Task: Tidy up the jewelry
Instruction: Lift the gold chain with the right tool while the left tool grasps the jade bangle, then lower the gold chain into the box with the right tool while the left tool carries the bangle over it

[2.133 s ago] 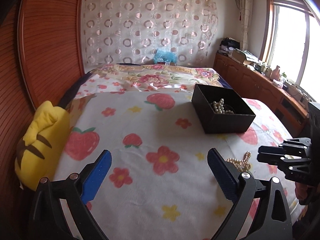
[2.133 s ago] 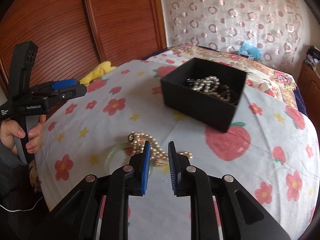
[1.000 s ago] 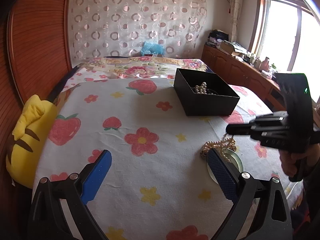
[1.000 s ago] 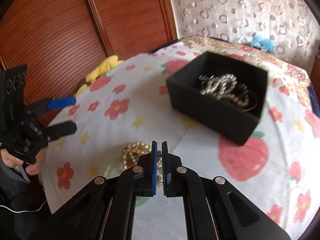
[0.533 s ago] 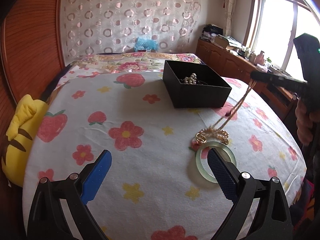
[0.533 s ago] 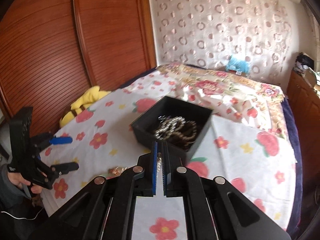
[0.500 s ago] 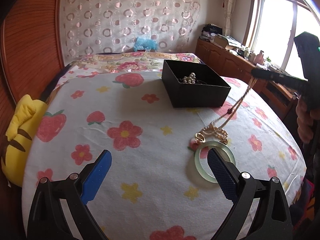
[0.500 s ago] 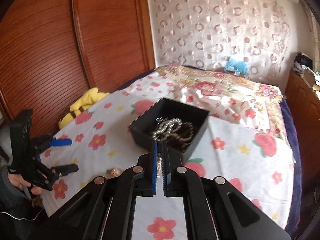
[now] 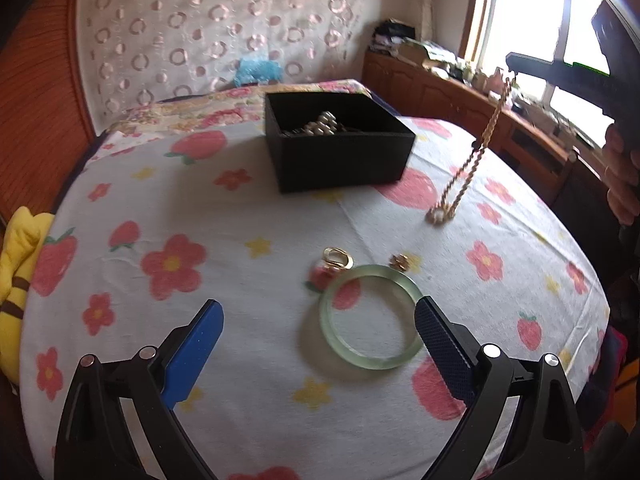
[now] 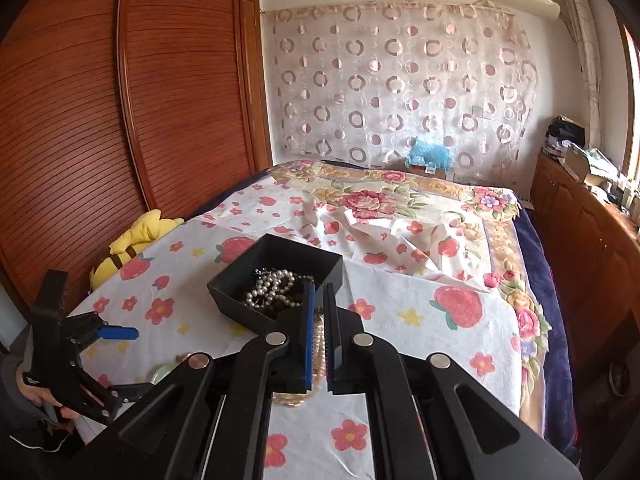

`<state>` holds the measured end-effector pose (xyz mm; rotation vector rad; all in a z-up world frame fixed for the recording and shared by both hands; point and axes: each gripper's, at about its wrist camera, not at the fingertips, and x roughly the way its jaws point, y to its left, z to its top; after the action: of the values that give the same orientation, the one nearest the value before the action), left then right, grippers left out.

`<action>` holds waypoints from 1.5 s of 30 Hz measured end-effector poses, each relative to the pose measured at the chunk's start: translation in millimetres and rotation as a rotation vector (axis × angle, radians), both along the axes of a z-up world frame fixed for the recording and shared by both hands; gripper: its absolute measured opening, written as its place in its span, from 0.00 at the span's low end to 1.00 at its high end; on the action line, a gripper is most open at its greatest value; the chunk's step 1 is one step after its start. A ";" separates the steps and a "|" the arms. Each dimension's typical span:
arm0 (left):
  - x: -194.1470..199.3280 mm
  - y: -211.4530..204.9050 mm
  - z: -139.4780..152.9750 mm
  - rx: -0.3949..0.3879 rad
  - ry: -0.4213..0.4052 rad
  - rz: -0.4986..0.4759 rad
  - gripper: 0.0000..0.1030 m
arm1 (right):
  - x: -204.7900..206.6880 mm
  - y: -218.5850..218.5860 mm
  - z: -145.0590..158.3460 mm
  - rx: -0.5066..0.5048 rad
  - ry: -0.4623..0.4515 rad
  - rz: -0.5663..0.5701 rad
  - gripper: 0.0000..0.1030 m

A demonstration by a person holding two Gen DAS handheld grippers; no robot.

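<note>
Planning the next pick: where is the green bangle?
In the left wrist view, the green bangle lies flat on the bedspread, just ahead of the open left tongs, near two gold rings.

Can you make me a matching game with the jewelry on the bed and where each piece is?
Things:
1. pearl necklace
2. green bangle
3. gold ring
4. black box

Places:
A. flat on the sheet between the left gripper fingers
B. dangling from the shut right gripper
C. already holds pearls
D. on the sheet just beyond the bangle

Pairs: 1-B, 2-A, 3-D, 4-C
</note>
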<state>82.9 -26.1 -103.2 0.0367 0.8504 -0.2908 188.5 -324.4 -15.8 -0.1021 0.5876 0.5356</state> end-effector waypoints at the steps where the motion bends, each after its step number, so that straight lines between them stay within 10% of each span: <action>1: 1.1 -3.8 -1.5 0.007 0.008 -0.007 0.90 | -0.2 -1.3 -2.0 -0.001 0.005 -0.001 0.05; 18: 6.4 -42.5 -19.7 0.129 0.069 -0.084 0.84 | -6.9 17.5 -27.0 -0.023 0.066 0.039 0.05; 21: 1.3 -42.8 -15.8 0.123 0.051 -0.096 0.67 | -7.8 19.4 -25.0 -0.019 0.066 0.047 0.05; 45: 11.8 14.6 60.2 -0.036 -0.119 -0.006 0.67 | -1.6 40.5 45.1 -0.001 -0.042 0.097 0.05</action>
<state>94.7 -11.4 -43.0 0.0230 0.7271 -0.3061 186.9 -283.8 29.3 -0.1431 0.5442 0.6257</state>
